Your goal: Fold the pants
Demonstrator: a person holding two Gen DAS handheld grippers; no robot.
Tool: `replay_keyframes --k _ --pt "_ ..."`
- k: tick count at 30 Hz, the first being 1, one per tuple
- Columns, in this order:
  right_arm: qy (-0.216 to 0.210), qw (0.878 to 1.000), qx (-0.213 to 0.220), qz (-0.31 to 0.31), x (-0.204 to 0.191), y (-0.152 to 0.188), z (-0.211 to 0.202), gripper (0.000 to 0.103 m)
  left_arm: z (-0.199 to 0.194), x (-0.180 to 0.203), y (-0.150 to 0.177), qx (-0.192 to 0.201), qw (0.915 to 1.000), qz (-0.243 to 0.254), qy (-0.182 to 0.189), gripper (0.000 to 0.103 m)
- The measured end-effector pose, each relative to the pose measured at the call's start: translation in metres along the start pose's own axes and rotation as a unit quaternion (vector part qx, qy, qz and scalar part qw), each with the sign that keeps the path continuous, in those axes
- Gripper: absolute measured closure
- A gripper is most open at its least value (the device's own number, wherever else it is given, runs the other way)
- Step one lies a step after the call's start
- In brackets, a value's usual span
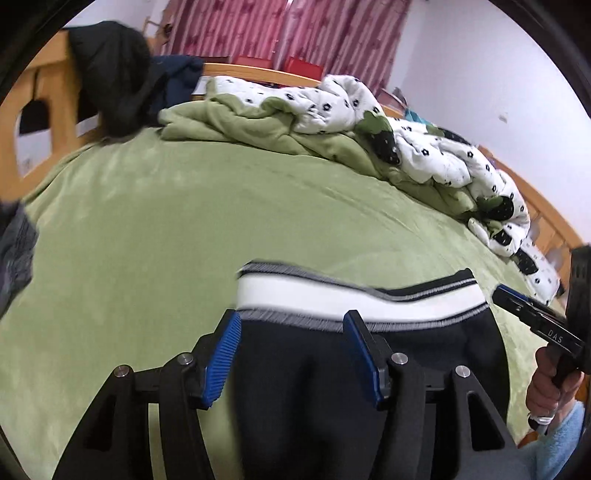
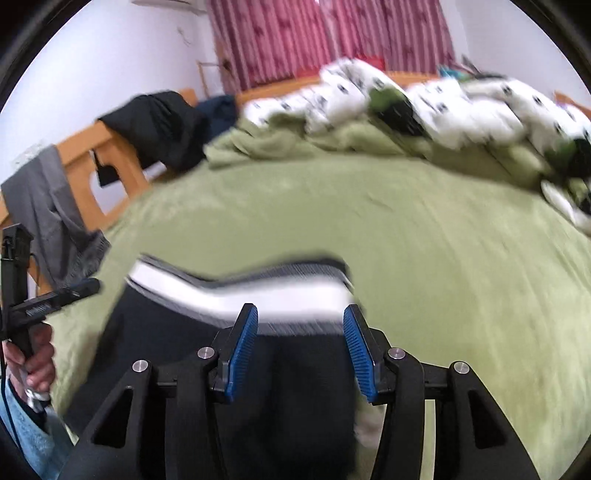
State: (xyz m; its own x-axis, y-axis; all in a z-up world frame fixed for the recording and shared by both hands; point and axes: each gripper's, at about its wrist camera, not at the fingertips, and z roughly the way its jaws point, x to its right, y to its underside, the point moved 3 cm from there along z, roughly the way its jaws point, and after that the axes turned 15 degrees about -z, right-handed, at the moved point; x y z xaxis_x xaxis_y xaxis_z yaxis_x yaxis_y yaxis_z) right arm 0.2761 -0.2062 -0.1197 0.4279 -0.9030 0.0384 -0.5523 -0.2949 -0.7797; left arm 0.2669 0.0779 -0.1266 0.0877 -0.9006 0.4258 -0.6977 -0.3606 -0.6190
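while both my tools hover over the bed [image 1: 129,229], the pants [image 1: 369,362] lie flat on the green blanket right below me, black cloth with the white-and-grey striped waistband [image 1: 351,299] turned away from me toward the far side. my left tool [image 1: 291,354] stands about half open, blue pads [image 1: 221,362] apart, one either side of the dark fabric just under the waistband, and i can't see either pad pressing on it. nothing is held there. my right tool [image 2: 301,350] is the same story: jaws parted, pads clear, the right end of the waistband showing between them, blurred. from the left view i can see my right hand [image 1: 546,380] wrapped round its handle, tip just beside the waistband's right corner. further back a rumpled quilt [image 1: 369,122], white with black spots, is heaped along the wooden bed frame [image 1: 48,107], with a black garment [image 1: 110,74] slung over the frame, and red striped curtains [image 1: 288,33] behind.
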Motion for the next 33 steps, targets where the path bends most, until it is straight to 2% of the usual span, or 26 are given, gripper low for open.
replay_keyframes --k 2,3,4,5,7,8,11,15,22,25,27,33 --pt "-0.011 1.0 -0.015 -0.021 -0.006 -0.015 0.027 0.055 0.026 0.015 -0.006 -0.012 0.9995 0.029 0.006 0.048" --pt "-0.01 0.999 -0.025 -0.031 -0.007 -0.015 0.041 0.055 0.034 0.014 -0.004 -0.015 0.999 0.042 -0.006 0.048" --pt "-0.003 0.999 -0.034 -0.04 -0.007 -0.013 0.054 0.056 0.048 0.012 -0.002 -0.016 0.998 0.049 -0.037 0.048" --pt "0.012 0.997 -0.046 -0.053 -0.002 -0.007 0.073 0.06 0.059 0.004 0.0 -0.02 0.9974 0.043 -0.054 0.051" --pt "0.033 0.995 -0.063 -0.068 0.005 0.006 0.095 0.061 0.076 -0.006 0.001 -0.03 0.9981 0.019 -0.051 0.051" --pt "0.019 0.997 -0.058 -0.056 0.01 0.002 0.096 0.062 0.076 -0.006 0.001 -0.025 0.9982 0.019 -0.051 0.051" --pt "0.017 0.997 -0.061 -0.048 0.017 0.001 0.101 0.063 0.079 -0.003 0.004 -0.018 0.9971 0.036 -0.064 0.05" --pt "0.005 0.997 -0.063 -0.043 0.016 0.0 0.107 0.063 0.079 -0.003 0.006 -0.013 0.9973 0.035 -0.064 0.05" --pt "0.017 0.997 -0.054 -0.05 0.01 0.002 0.098 0.061 0.07 -0.004 0.01 -0.008 0.9977 0.035 -0.057 0.05" --pt "0.02 0.997 -0.05 -0.053 0.008 0.003 0.087 0.057 0.06 -0.006 0.012 -0.016 0.9982 0.027 -0.05 0.05" --pt "0.013 0.997 -0.051 -0.052 0.006 0.004 0.077 0.051 0.055 -0.008 0.014 -0.026 0.9981 0.021 -0.051 0.05" --pt "0.034 0.996 -0.068 -0.055 -0.003 0.021 0.056 0.05 0.037 -0.021 0.035 -0.086 0.9956 -0.028 -0.023 0.051"
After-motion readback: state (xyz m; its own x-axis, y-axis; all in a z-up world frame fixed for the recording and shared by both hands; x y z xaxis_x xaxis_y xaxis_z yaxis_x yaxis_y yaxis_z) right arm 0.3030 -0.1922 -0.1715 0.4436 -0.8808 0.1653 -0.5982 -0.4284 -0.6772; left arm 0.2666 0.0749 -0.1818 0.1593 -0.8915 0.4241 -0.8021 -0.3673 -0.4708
